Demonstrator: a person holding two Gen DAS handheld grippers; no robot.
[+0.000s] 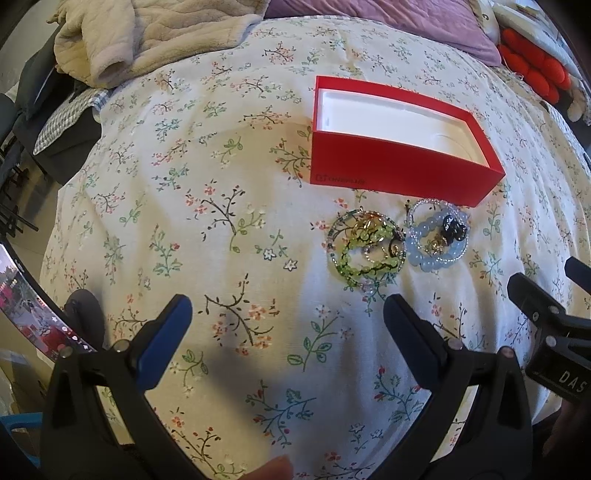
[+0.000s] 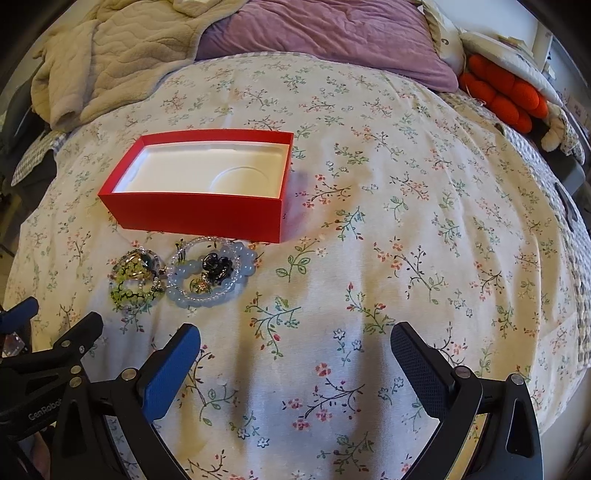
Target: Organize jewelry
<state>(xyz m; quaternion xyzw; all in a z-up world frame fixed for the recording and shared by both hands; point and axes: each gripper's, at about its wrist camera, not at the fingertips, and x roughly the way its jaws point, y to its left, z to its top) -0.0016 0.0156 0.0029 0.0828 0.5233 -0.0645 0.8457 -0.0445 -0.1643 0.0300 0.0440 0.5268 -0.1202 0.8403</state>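
Two small heaps of jewelry lie side by side on the flowered bedspread [image 2: 369,206], just in front of the long near wall of an open red box [image 2: 199,210]. The green bead bracelet [image 1: 365,254] has gold and dark pieces lying inside its ring, and the pale blue bead bracelet [image 1: 432,254] beside it is overlapped by a clear bead ring and holds a dark flower-shaped piece [image 2: 217,266]. The box has a white tray inside, with nothing in it. The left gripper [image 1: 288,314] hovers over the cloth near the green bracelet, its jaws wide apart and gripping nothing. The right gripper [image 2: 295,343] hangs further to the right, also spread wide and bare. A beige blanket [image 2: 110,55] and purple pillow [image 2: 325,33] lie behind.
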